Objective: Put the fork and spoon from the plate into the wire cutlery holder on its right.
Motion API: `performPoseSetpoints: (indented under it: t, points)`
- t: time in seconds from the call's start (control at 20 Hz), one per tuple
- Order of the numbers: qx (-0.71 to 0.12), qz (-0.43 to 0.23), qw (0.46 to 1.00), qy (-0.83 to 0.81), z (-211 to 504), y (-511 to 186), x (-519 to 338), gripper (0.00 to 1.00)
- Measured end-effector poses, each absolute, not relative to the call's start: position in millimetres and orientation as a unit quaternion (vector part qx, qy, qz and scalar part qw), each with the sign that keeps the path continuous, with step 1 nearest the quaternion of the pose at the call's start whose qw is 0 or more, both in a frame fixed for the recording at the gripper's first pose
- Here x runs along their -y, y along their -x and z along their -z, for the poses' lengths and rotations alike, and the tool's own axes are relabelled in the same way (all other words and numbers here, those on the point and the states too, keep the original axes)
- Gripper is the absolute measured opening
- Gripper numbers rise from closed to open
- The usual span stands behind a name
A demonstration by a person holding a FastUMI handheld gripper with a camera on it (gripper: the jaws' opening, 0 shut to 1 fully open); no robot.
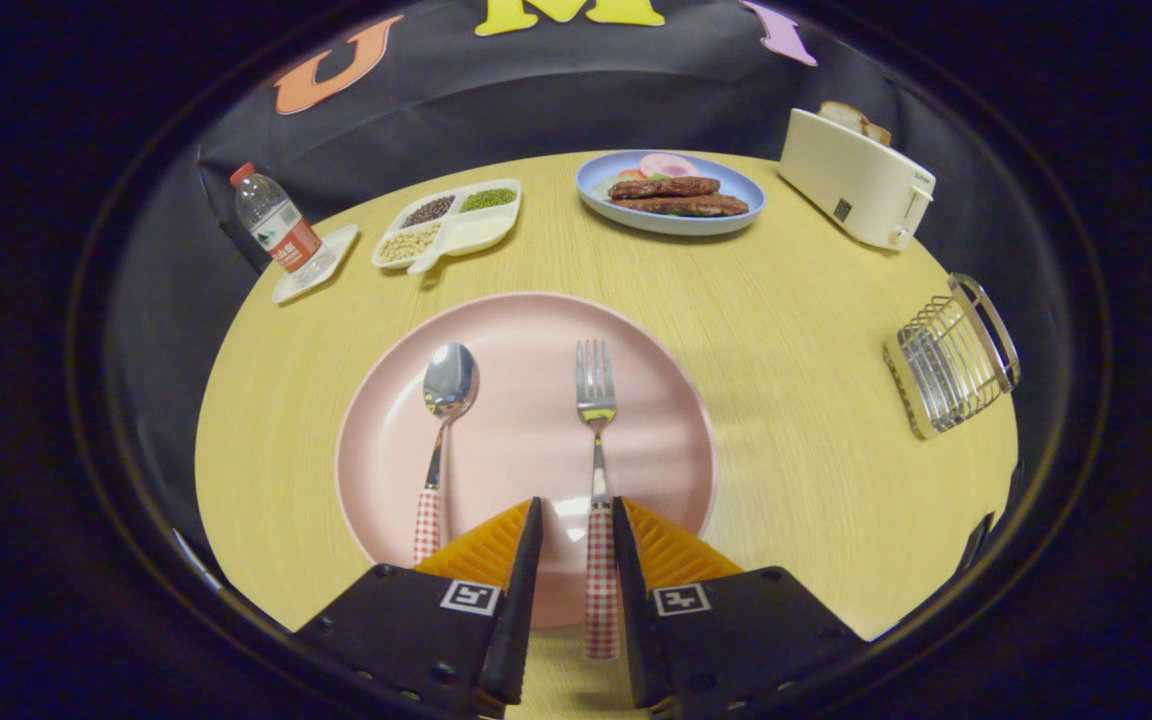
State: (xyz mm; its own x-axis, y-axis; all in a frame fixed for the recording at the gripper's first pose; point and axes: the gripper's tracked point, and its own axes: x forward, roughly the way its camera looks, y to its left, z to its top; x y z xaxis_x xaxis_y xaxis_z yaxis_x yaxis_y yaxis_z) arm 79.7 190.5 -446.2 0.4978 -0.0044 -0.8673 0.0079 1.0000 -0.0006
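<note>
- On the pink plate lay both task items: fork on its right half, spoon on its left half, tines & bowl pointing away from me, handles toward me.
- My claw sat over the plate's near rim w/ fingers part open, straddling the fork's checked handle; handle looked nearer my right finger, nothing gripped yet as far as I could tell.
- Judged the step = grab fork. Best done by centring the handle btwn the pads, closing squarely on the checked grip (not the slick steel neck), then lifting level before heading for the wire cutlery holder, well off the plate's right.
- Materials: plate smooth, matte, round; cutlery polished steel w/ red-white check handles; holder thin chrome wire, open-topped.
</note>
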Motion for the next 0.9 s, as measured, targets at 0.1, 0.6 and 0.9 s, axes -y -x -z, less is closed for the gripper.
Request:
performPoseSetpoints:
  t: [0.1, 0.6, 0.9]
  points:
    - [-0.508, 0.008, 0.861, -0.013, 443.3, -80.5, -190.3, 0.19]
    - [-0.52, -0.013, 0.854, -0.002, 435.6, -75.5, -192.0, 0.06]
    - [-0.501, -0.068, 0.863, 0.009, 396.1, -55.8, -182.4, 0.06]
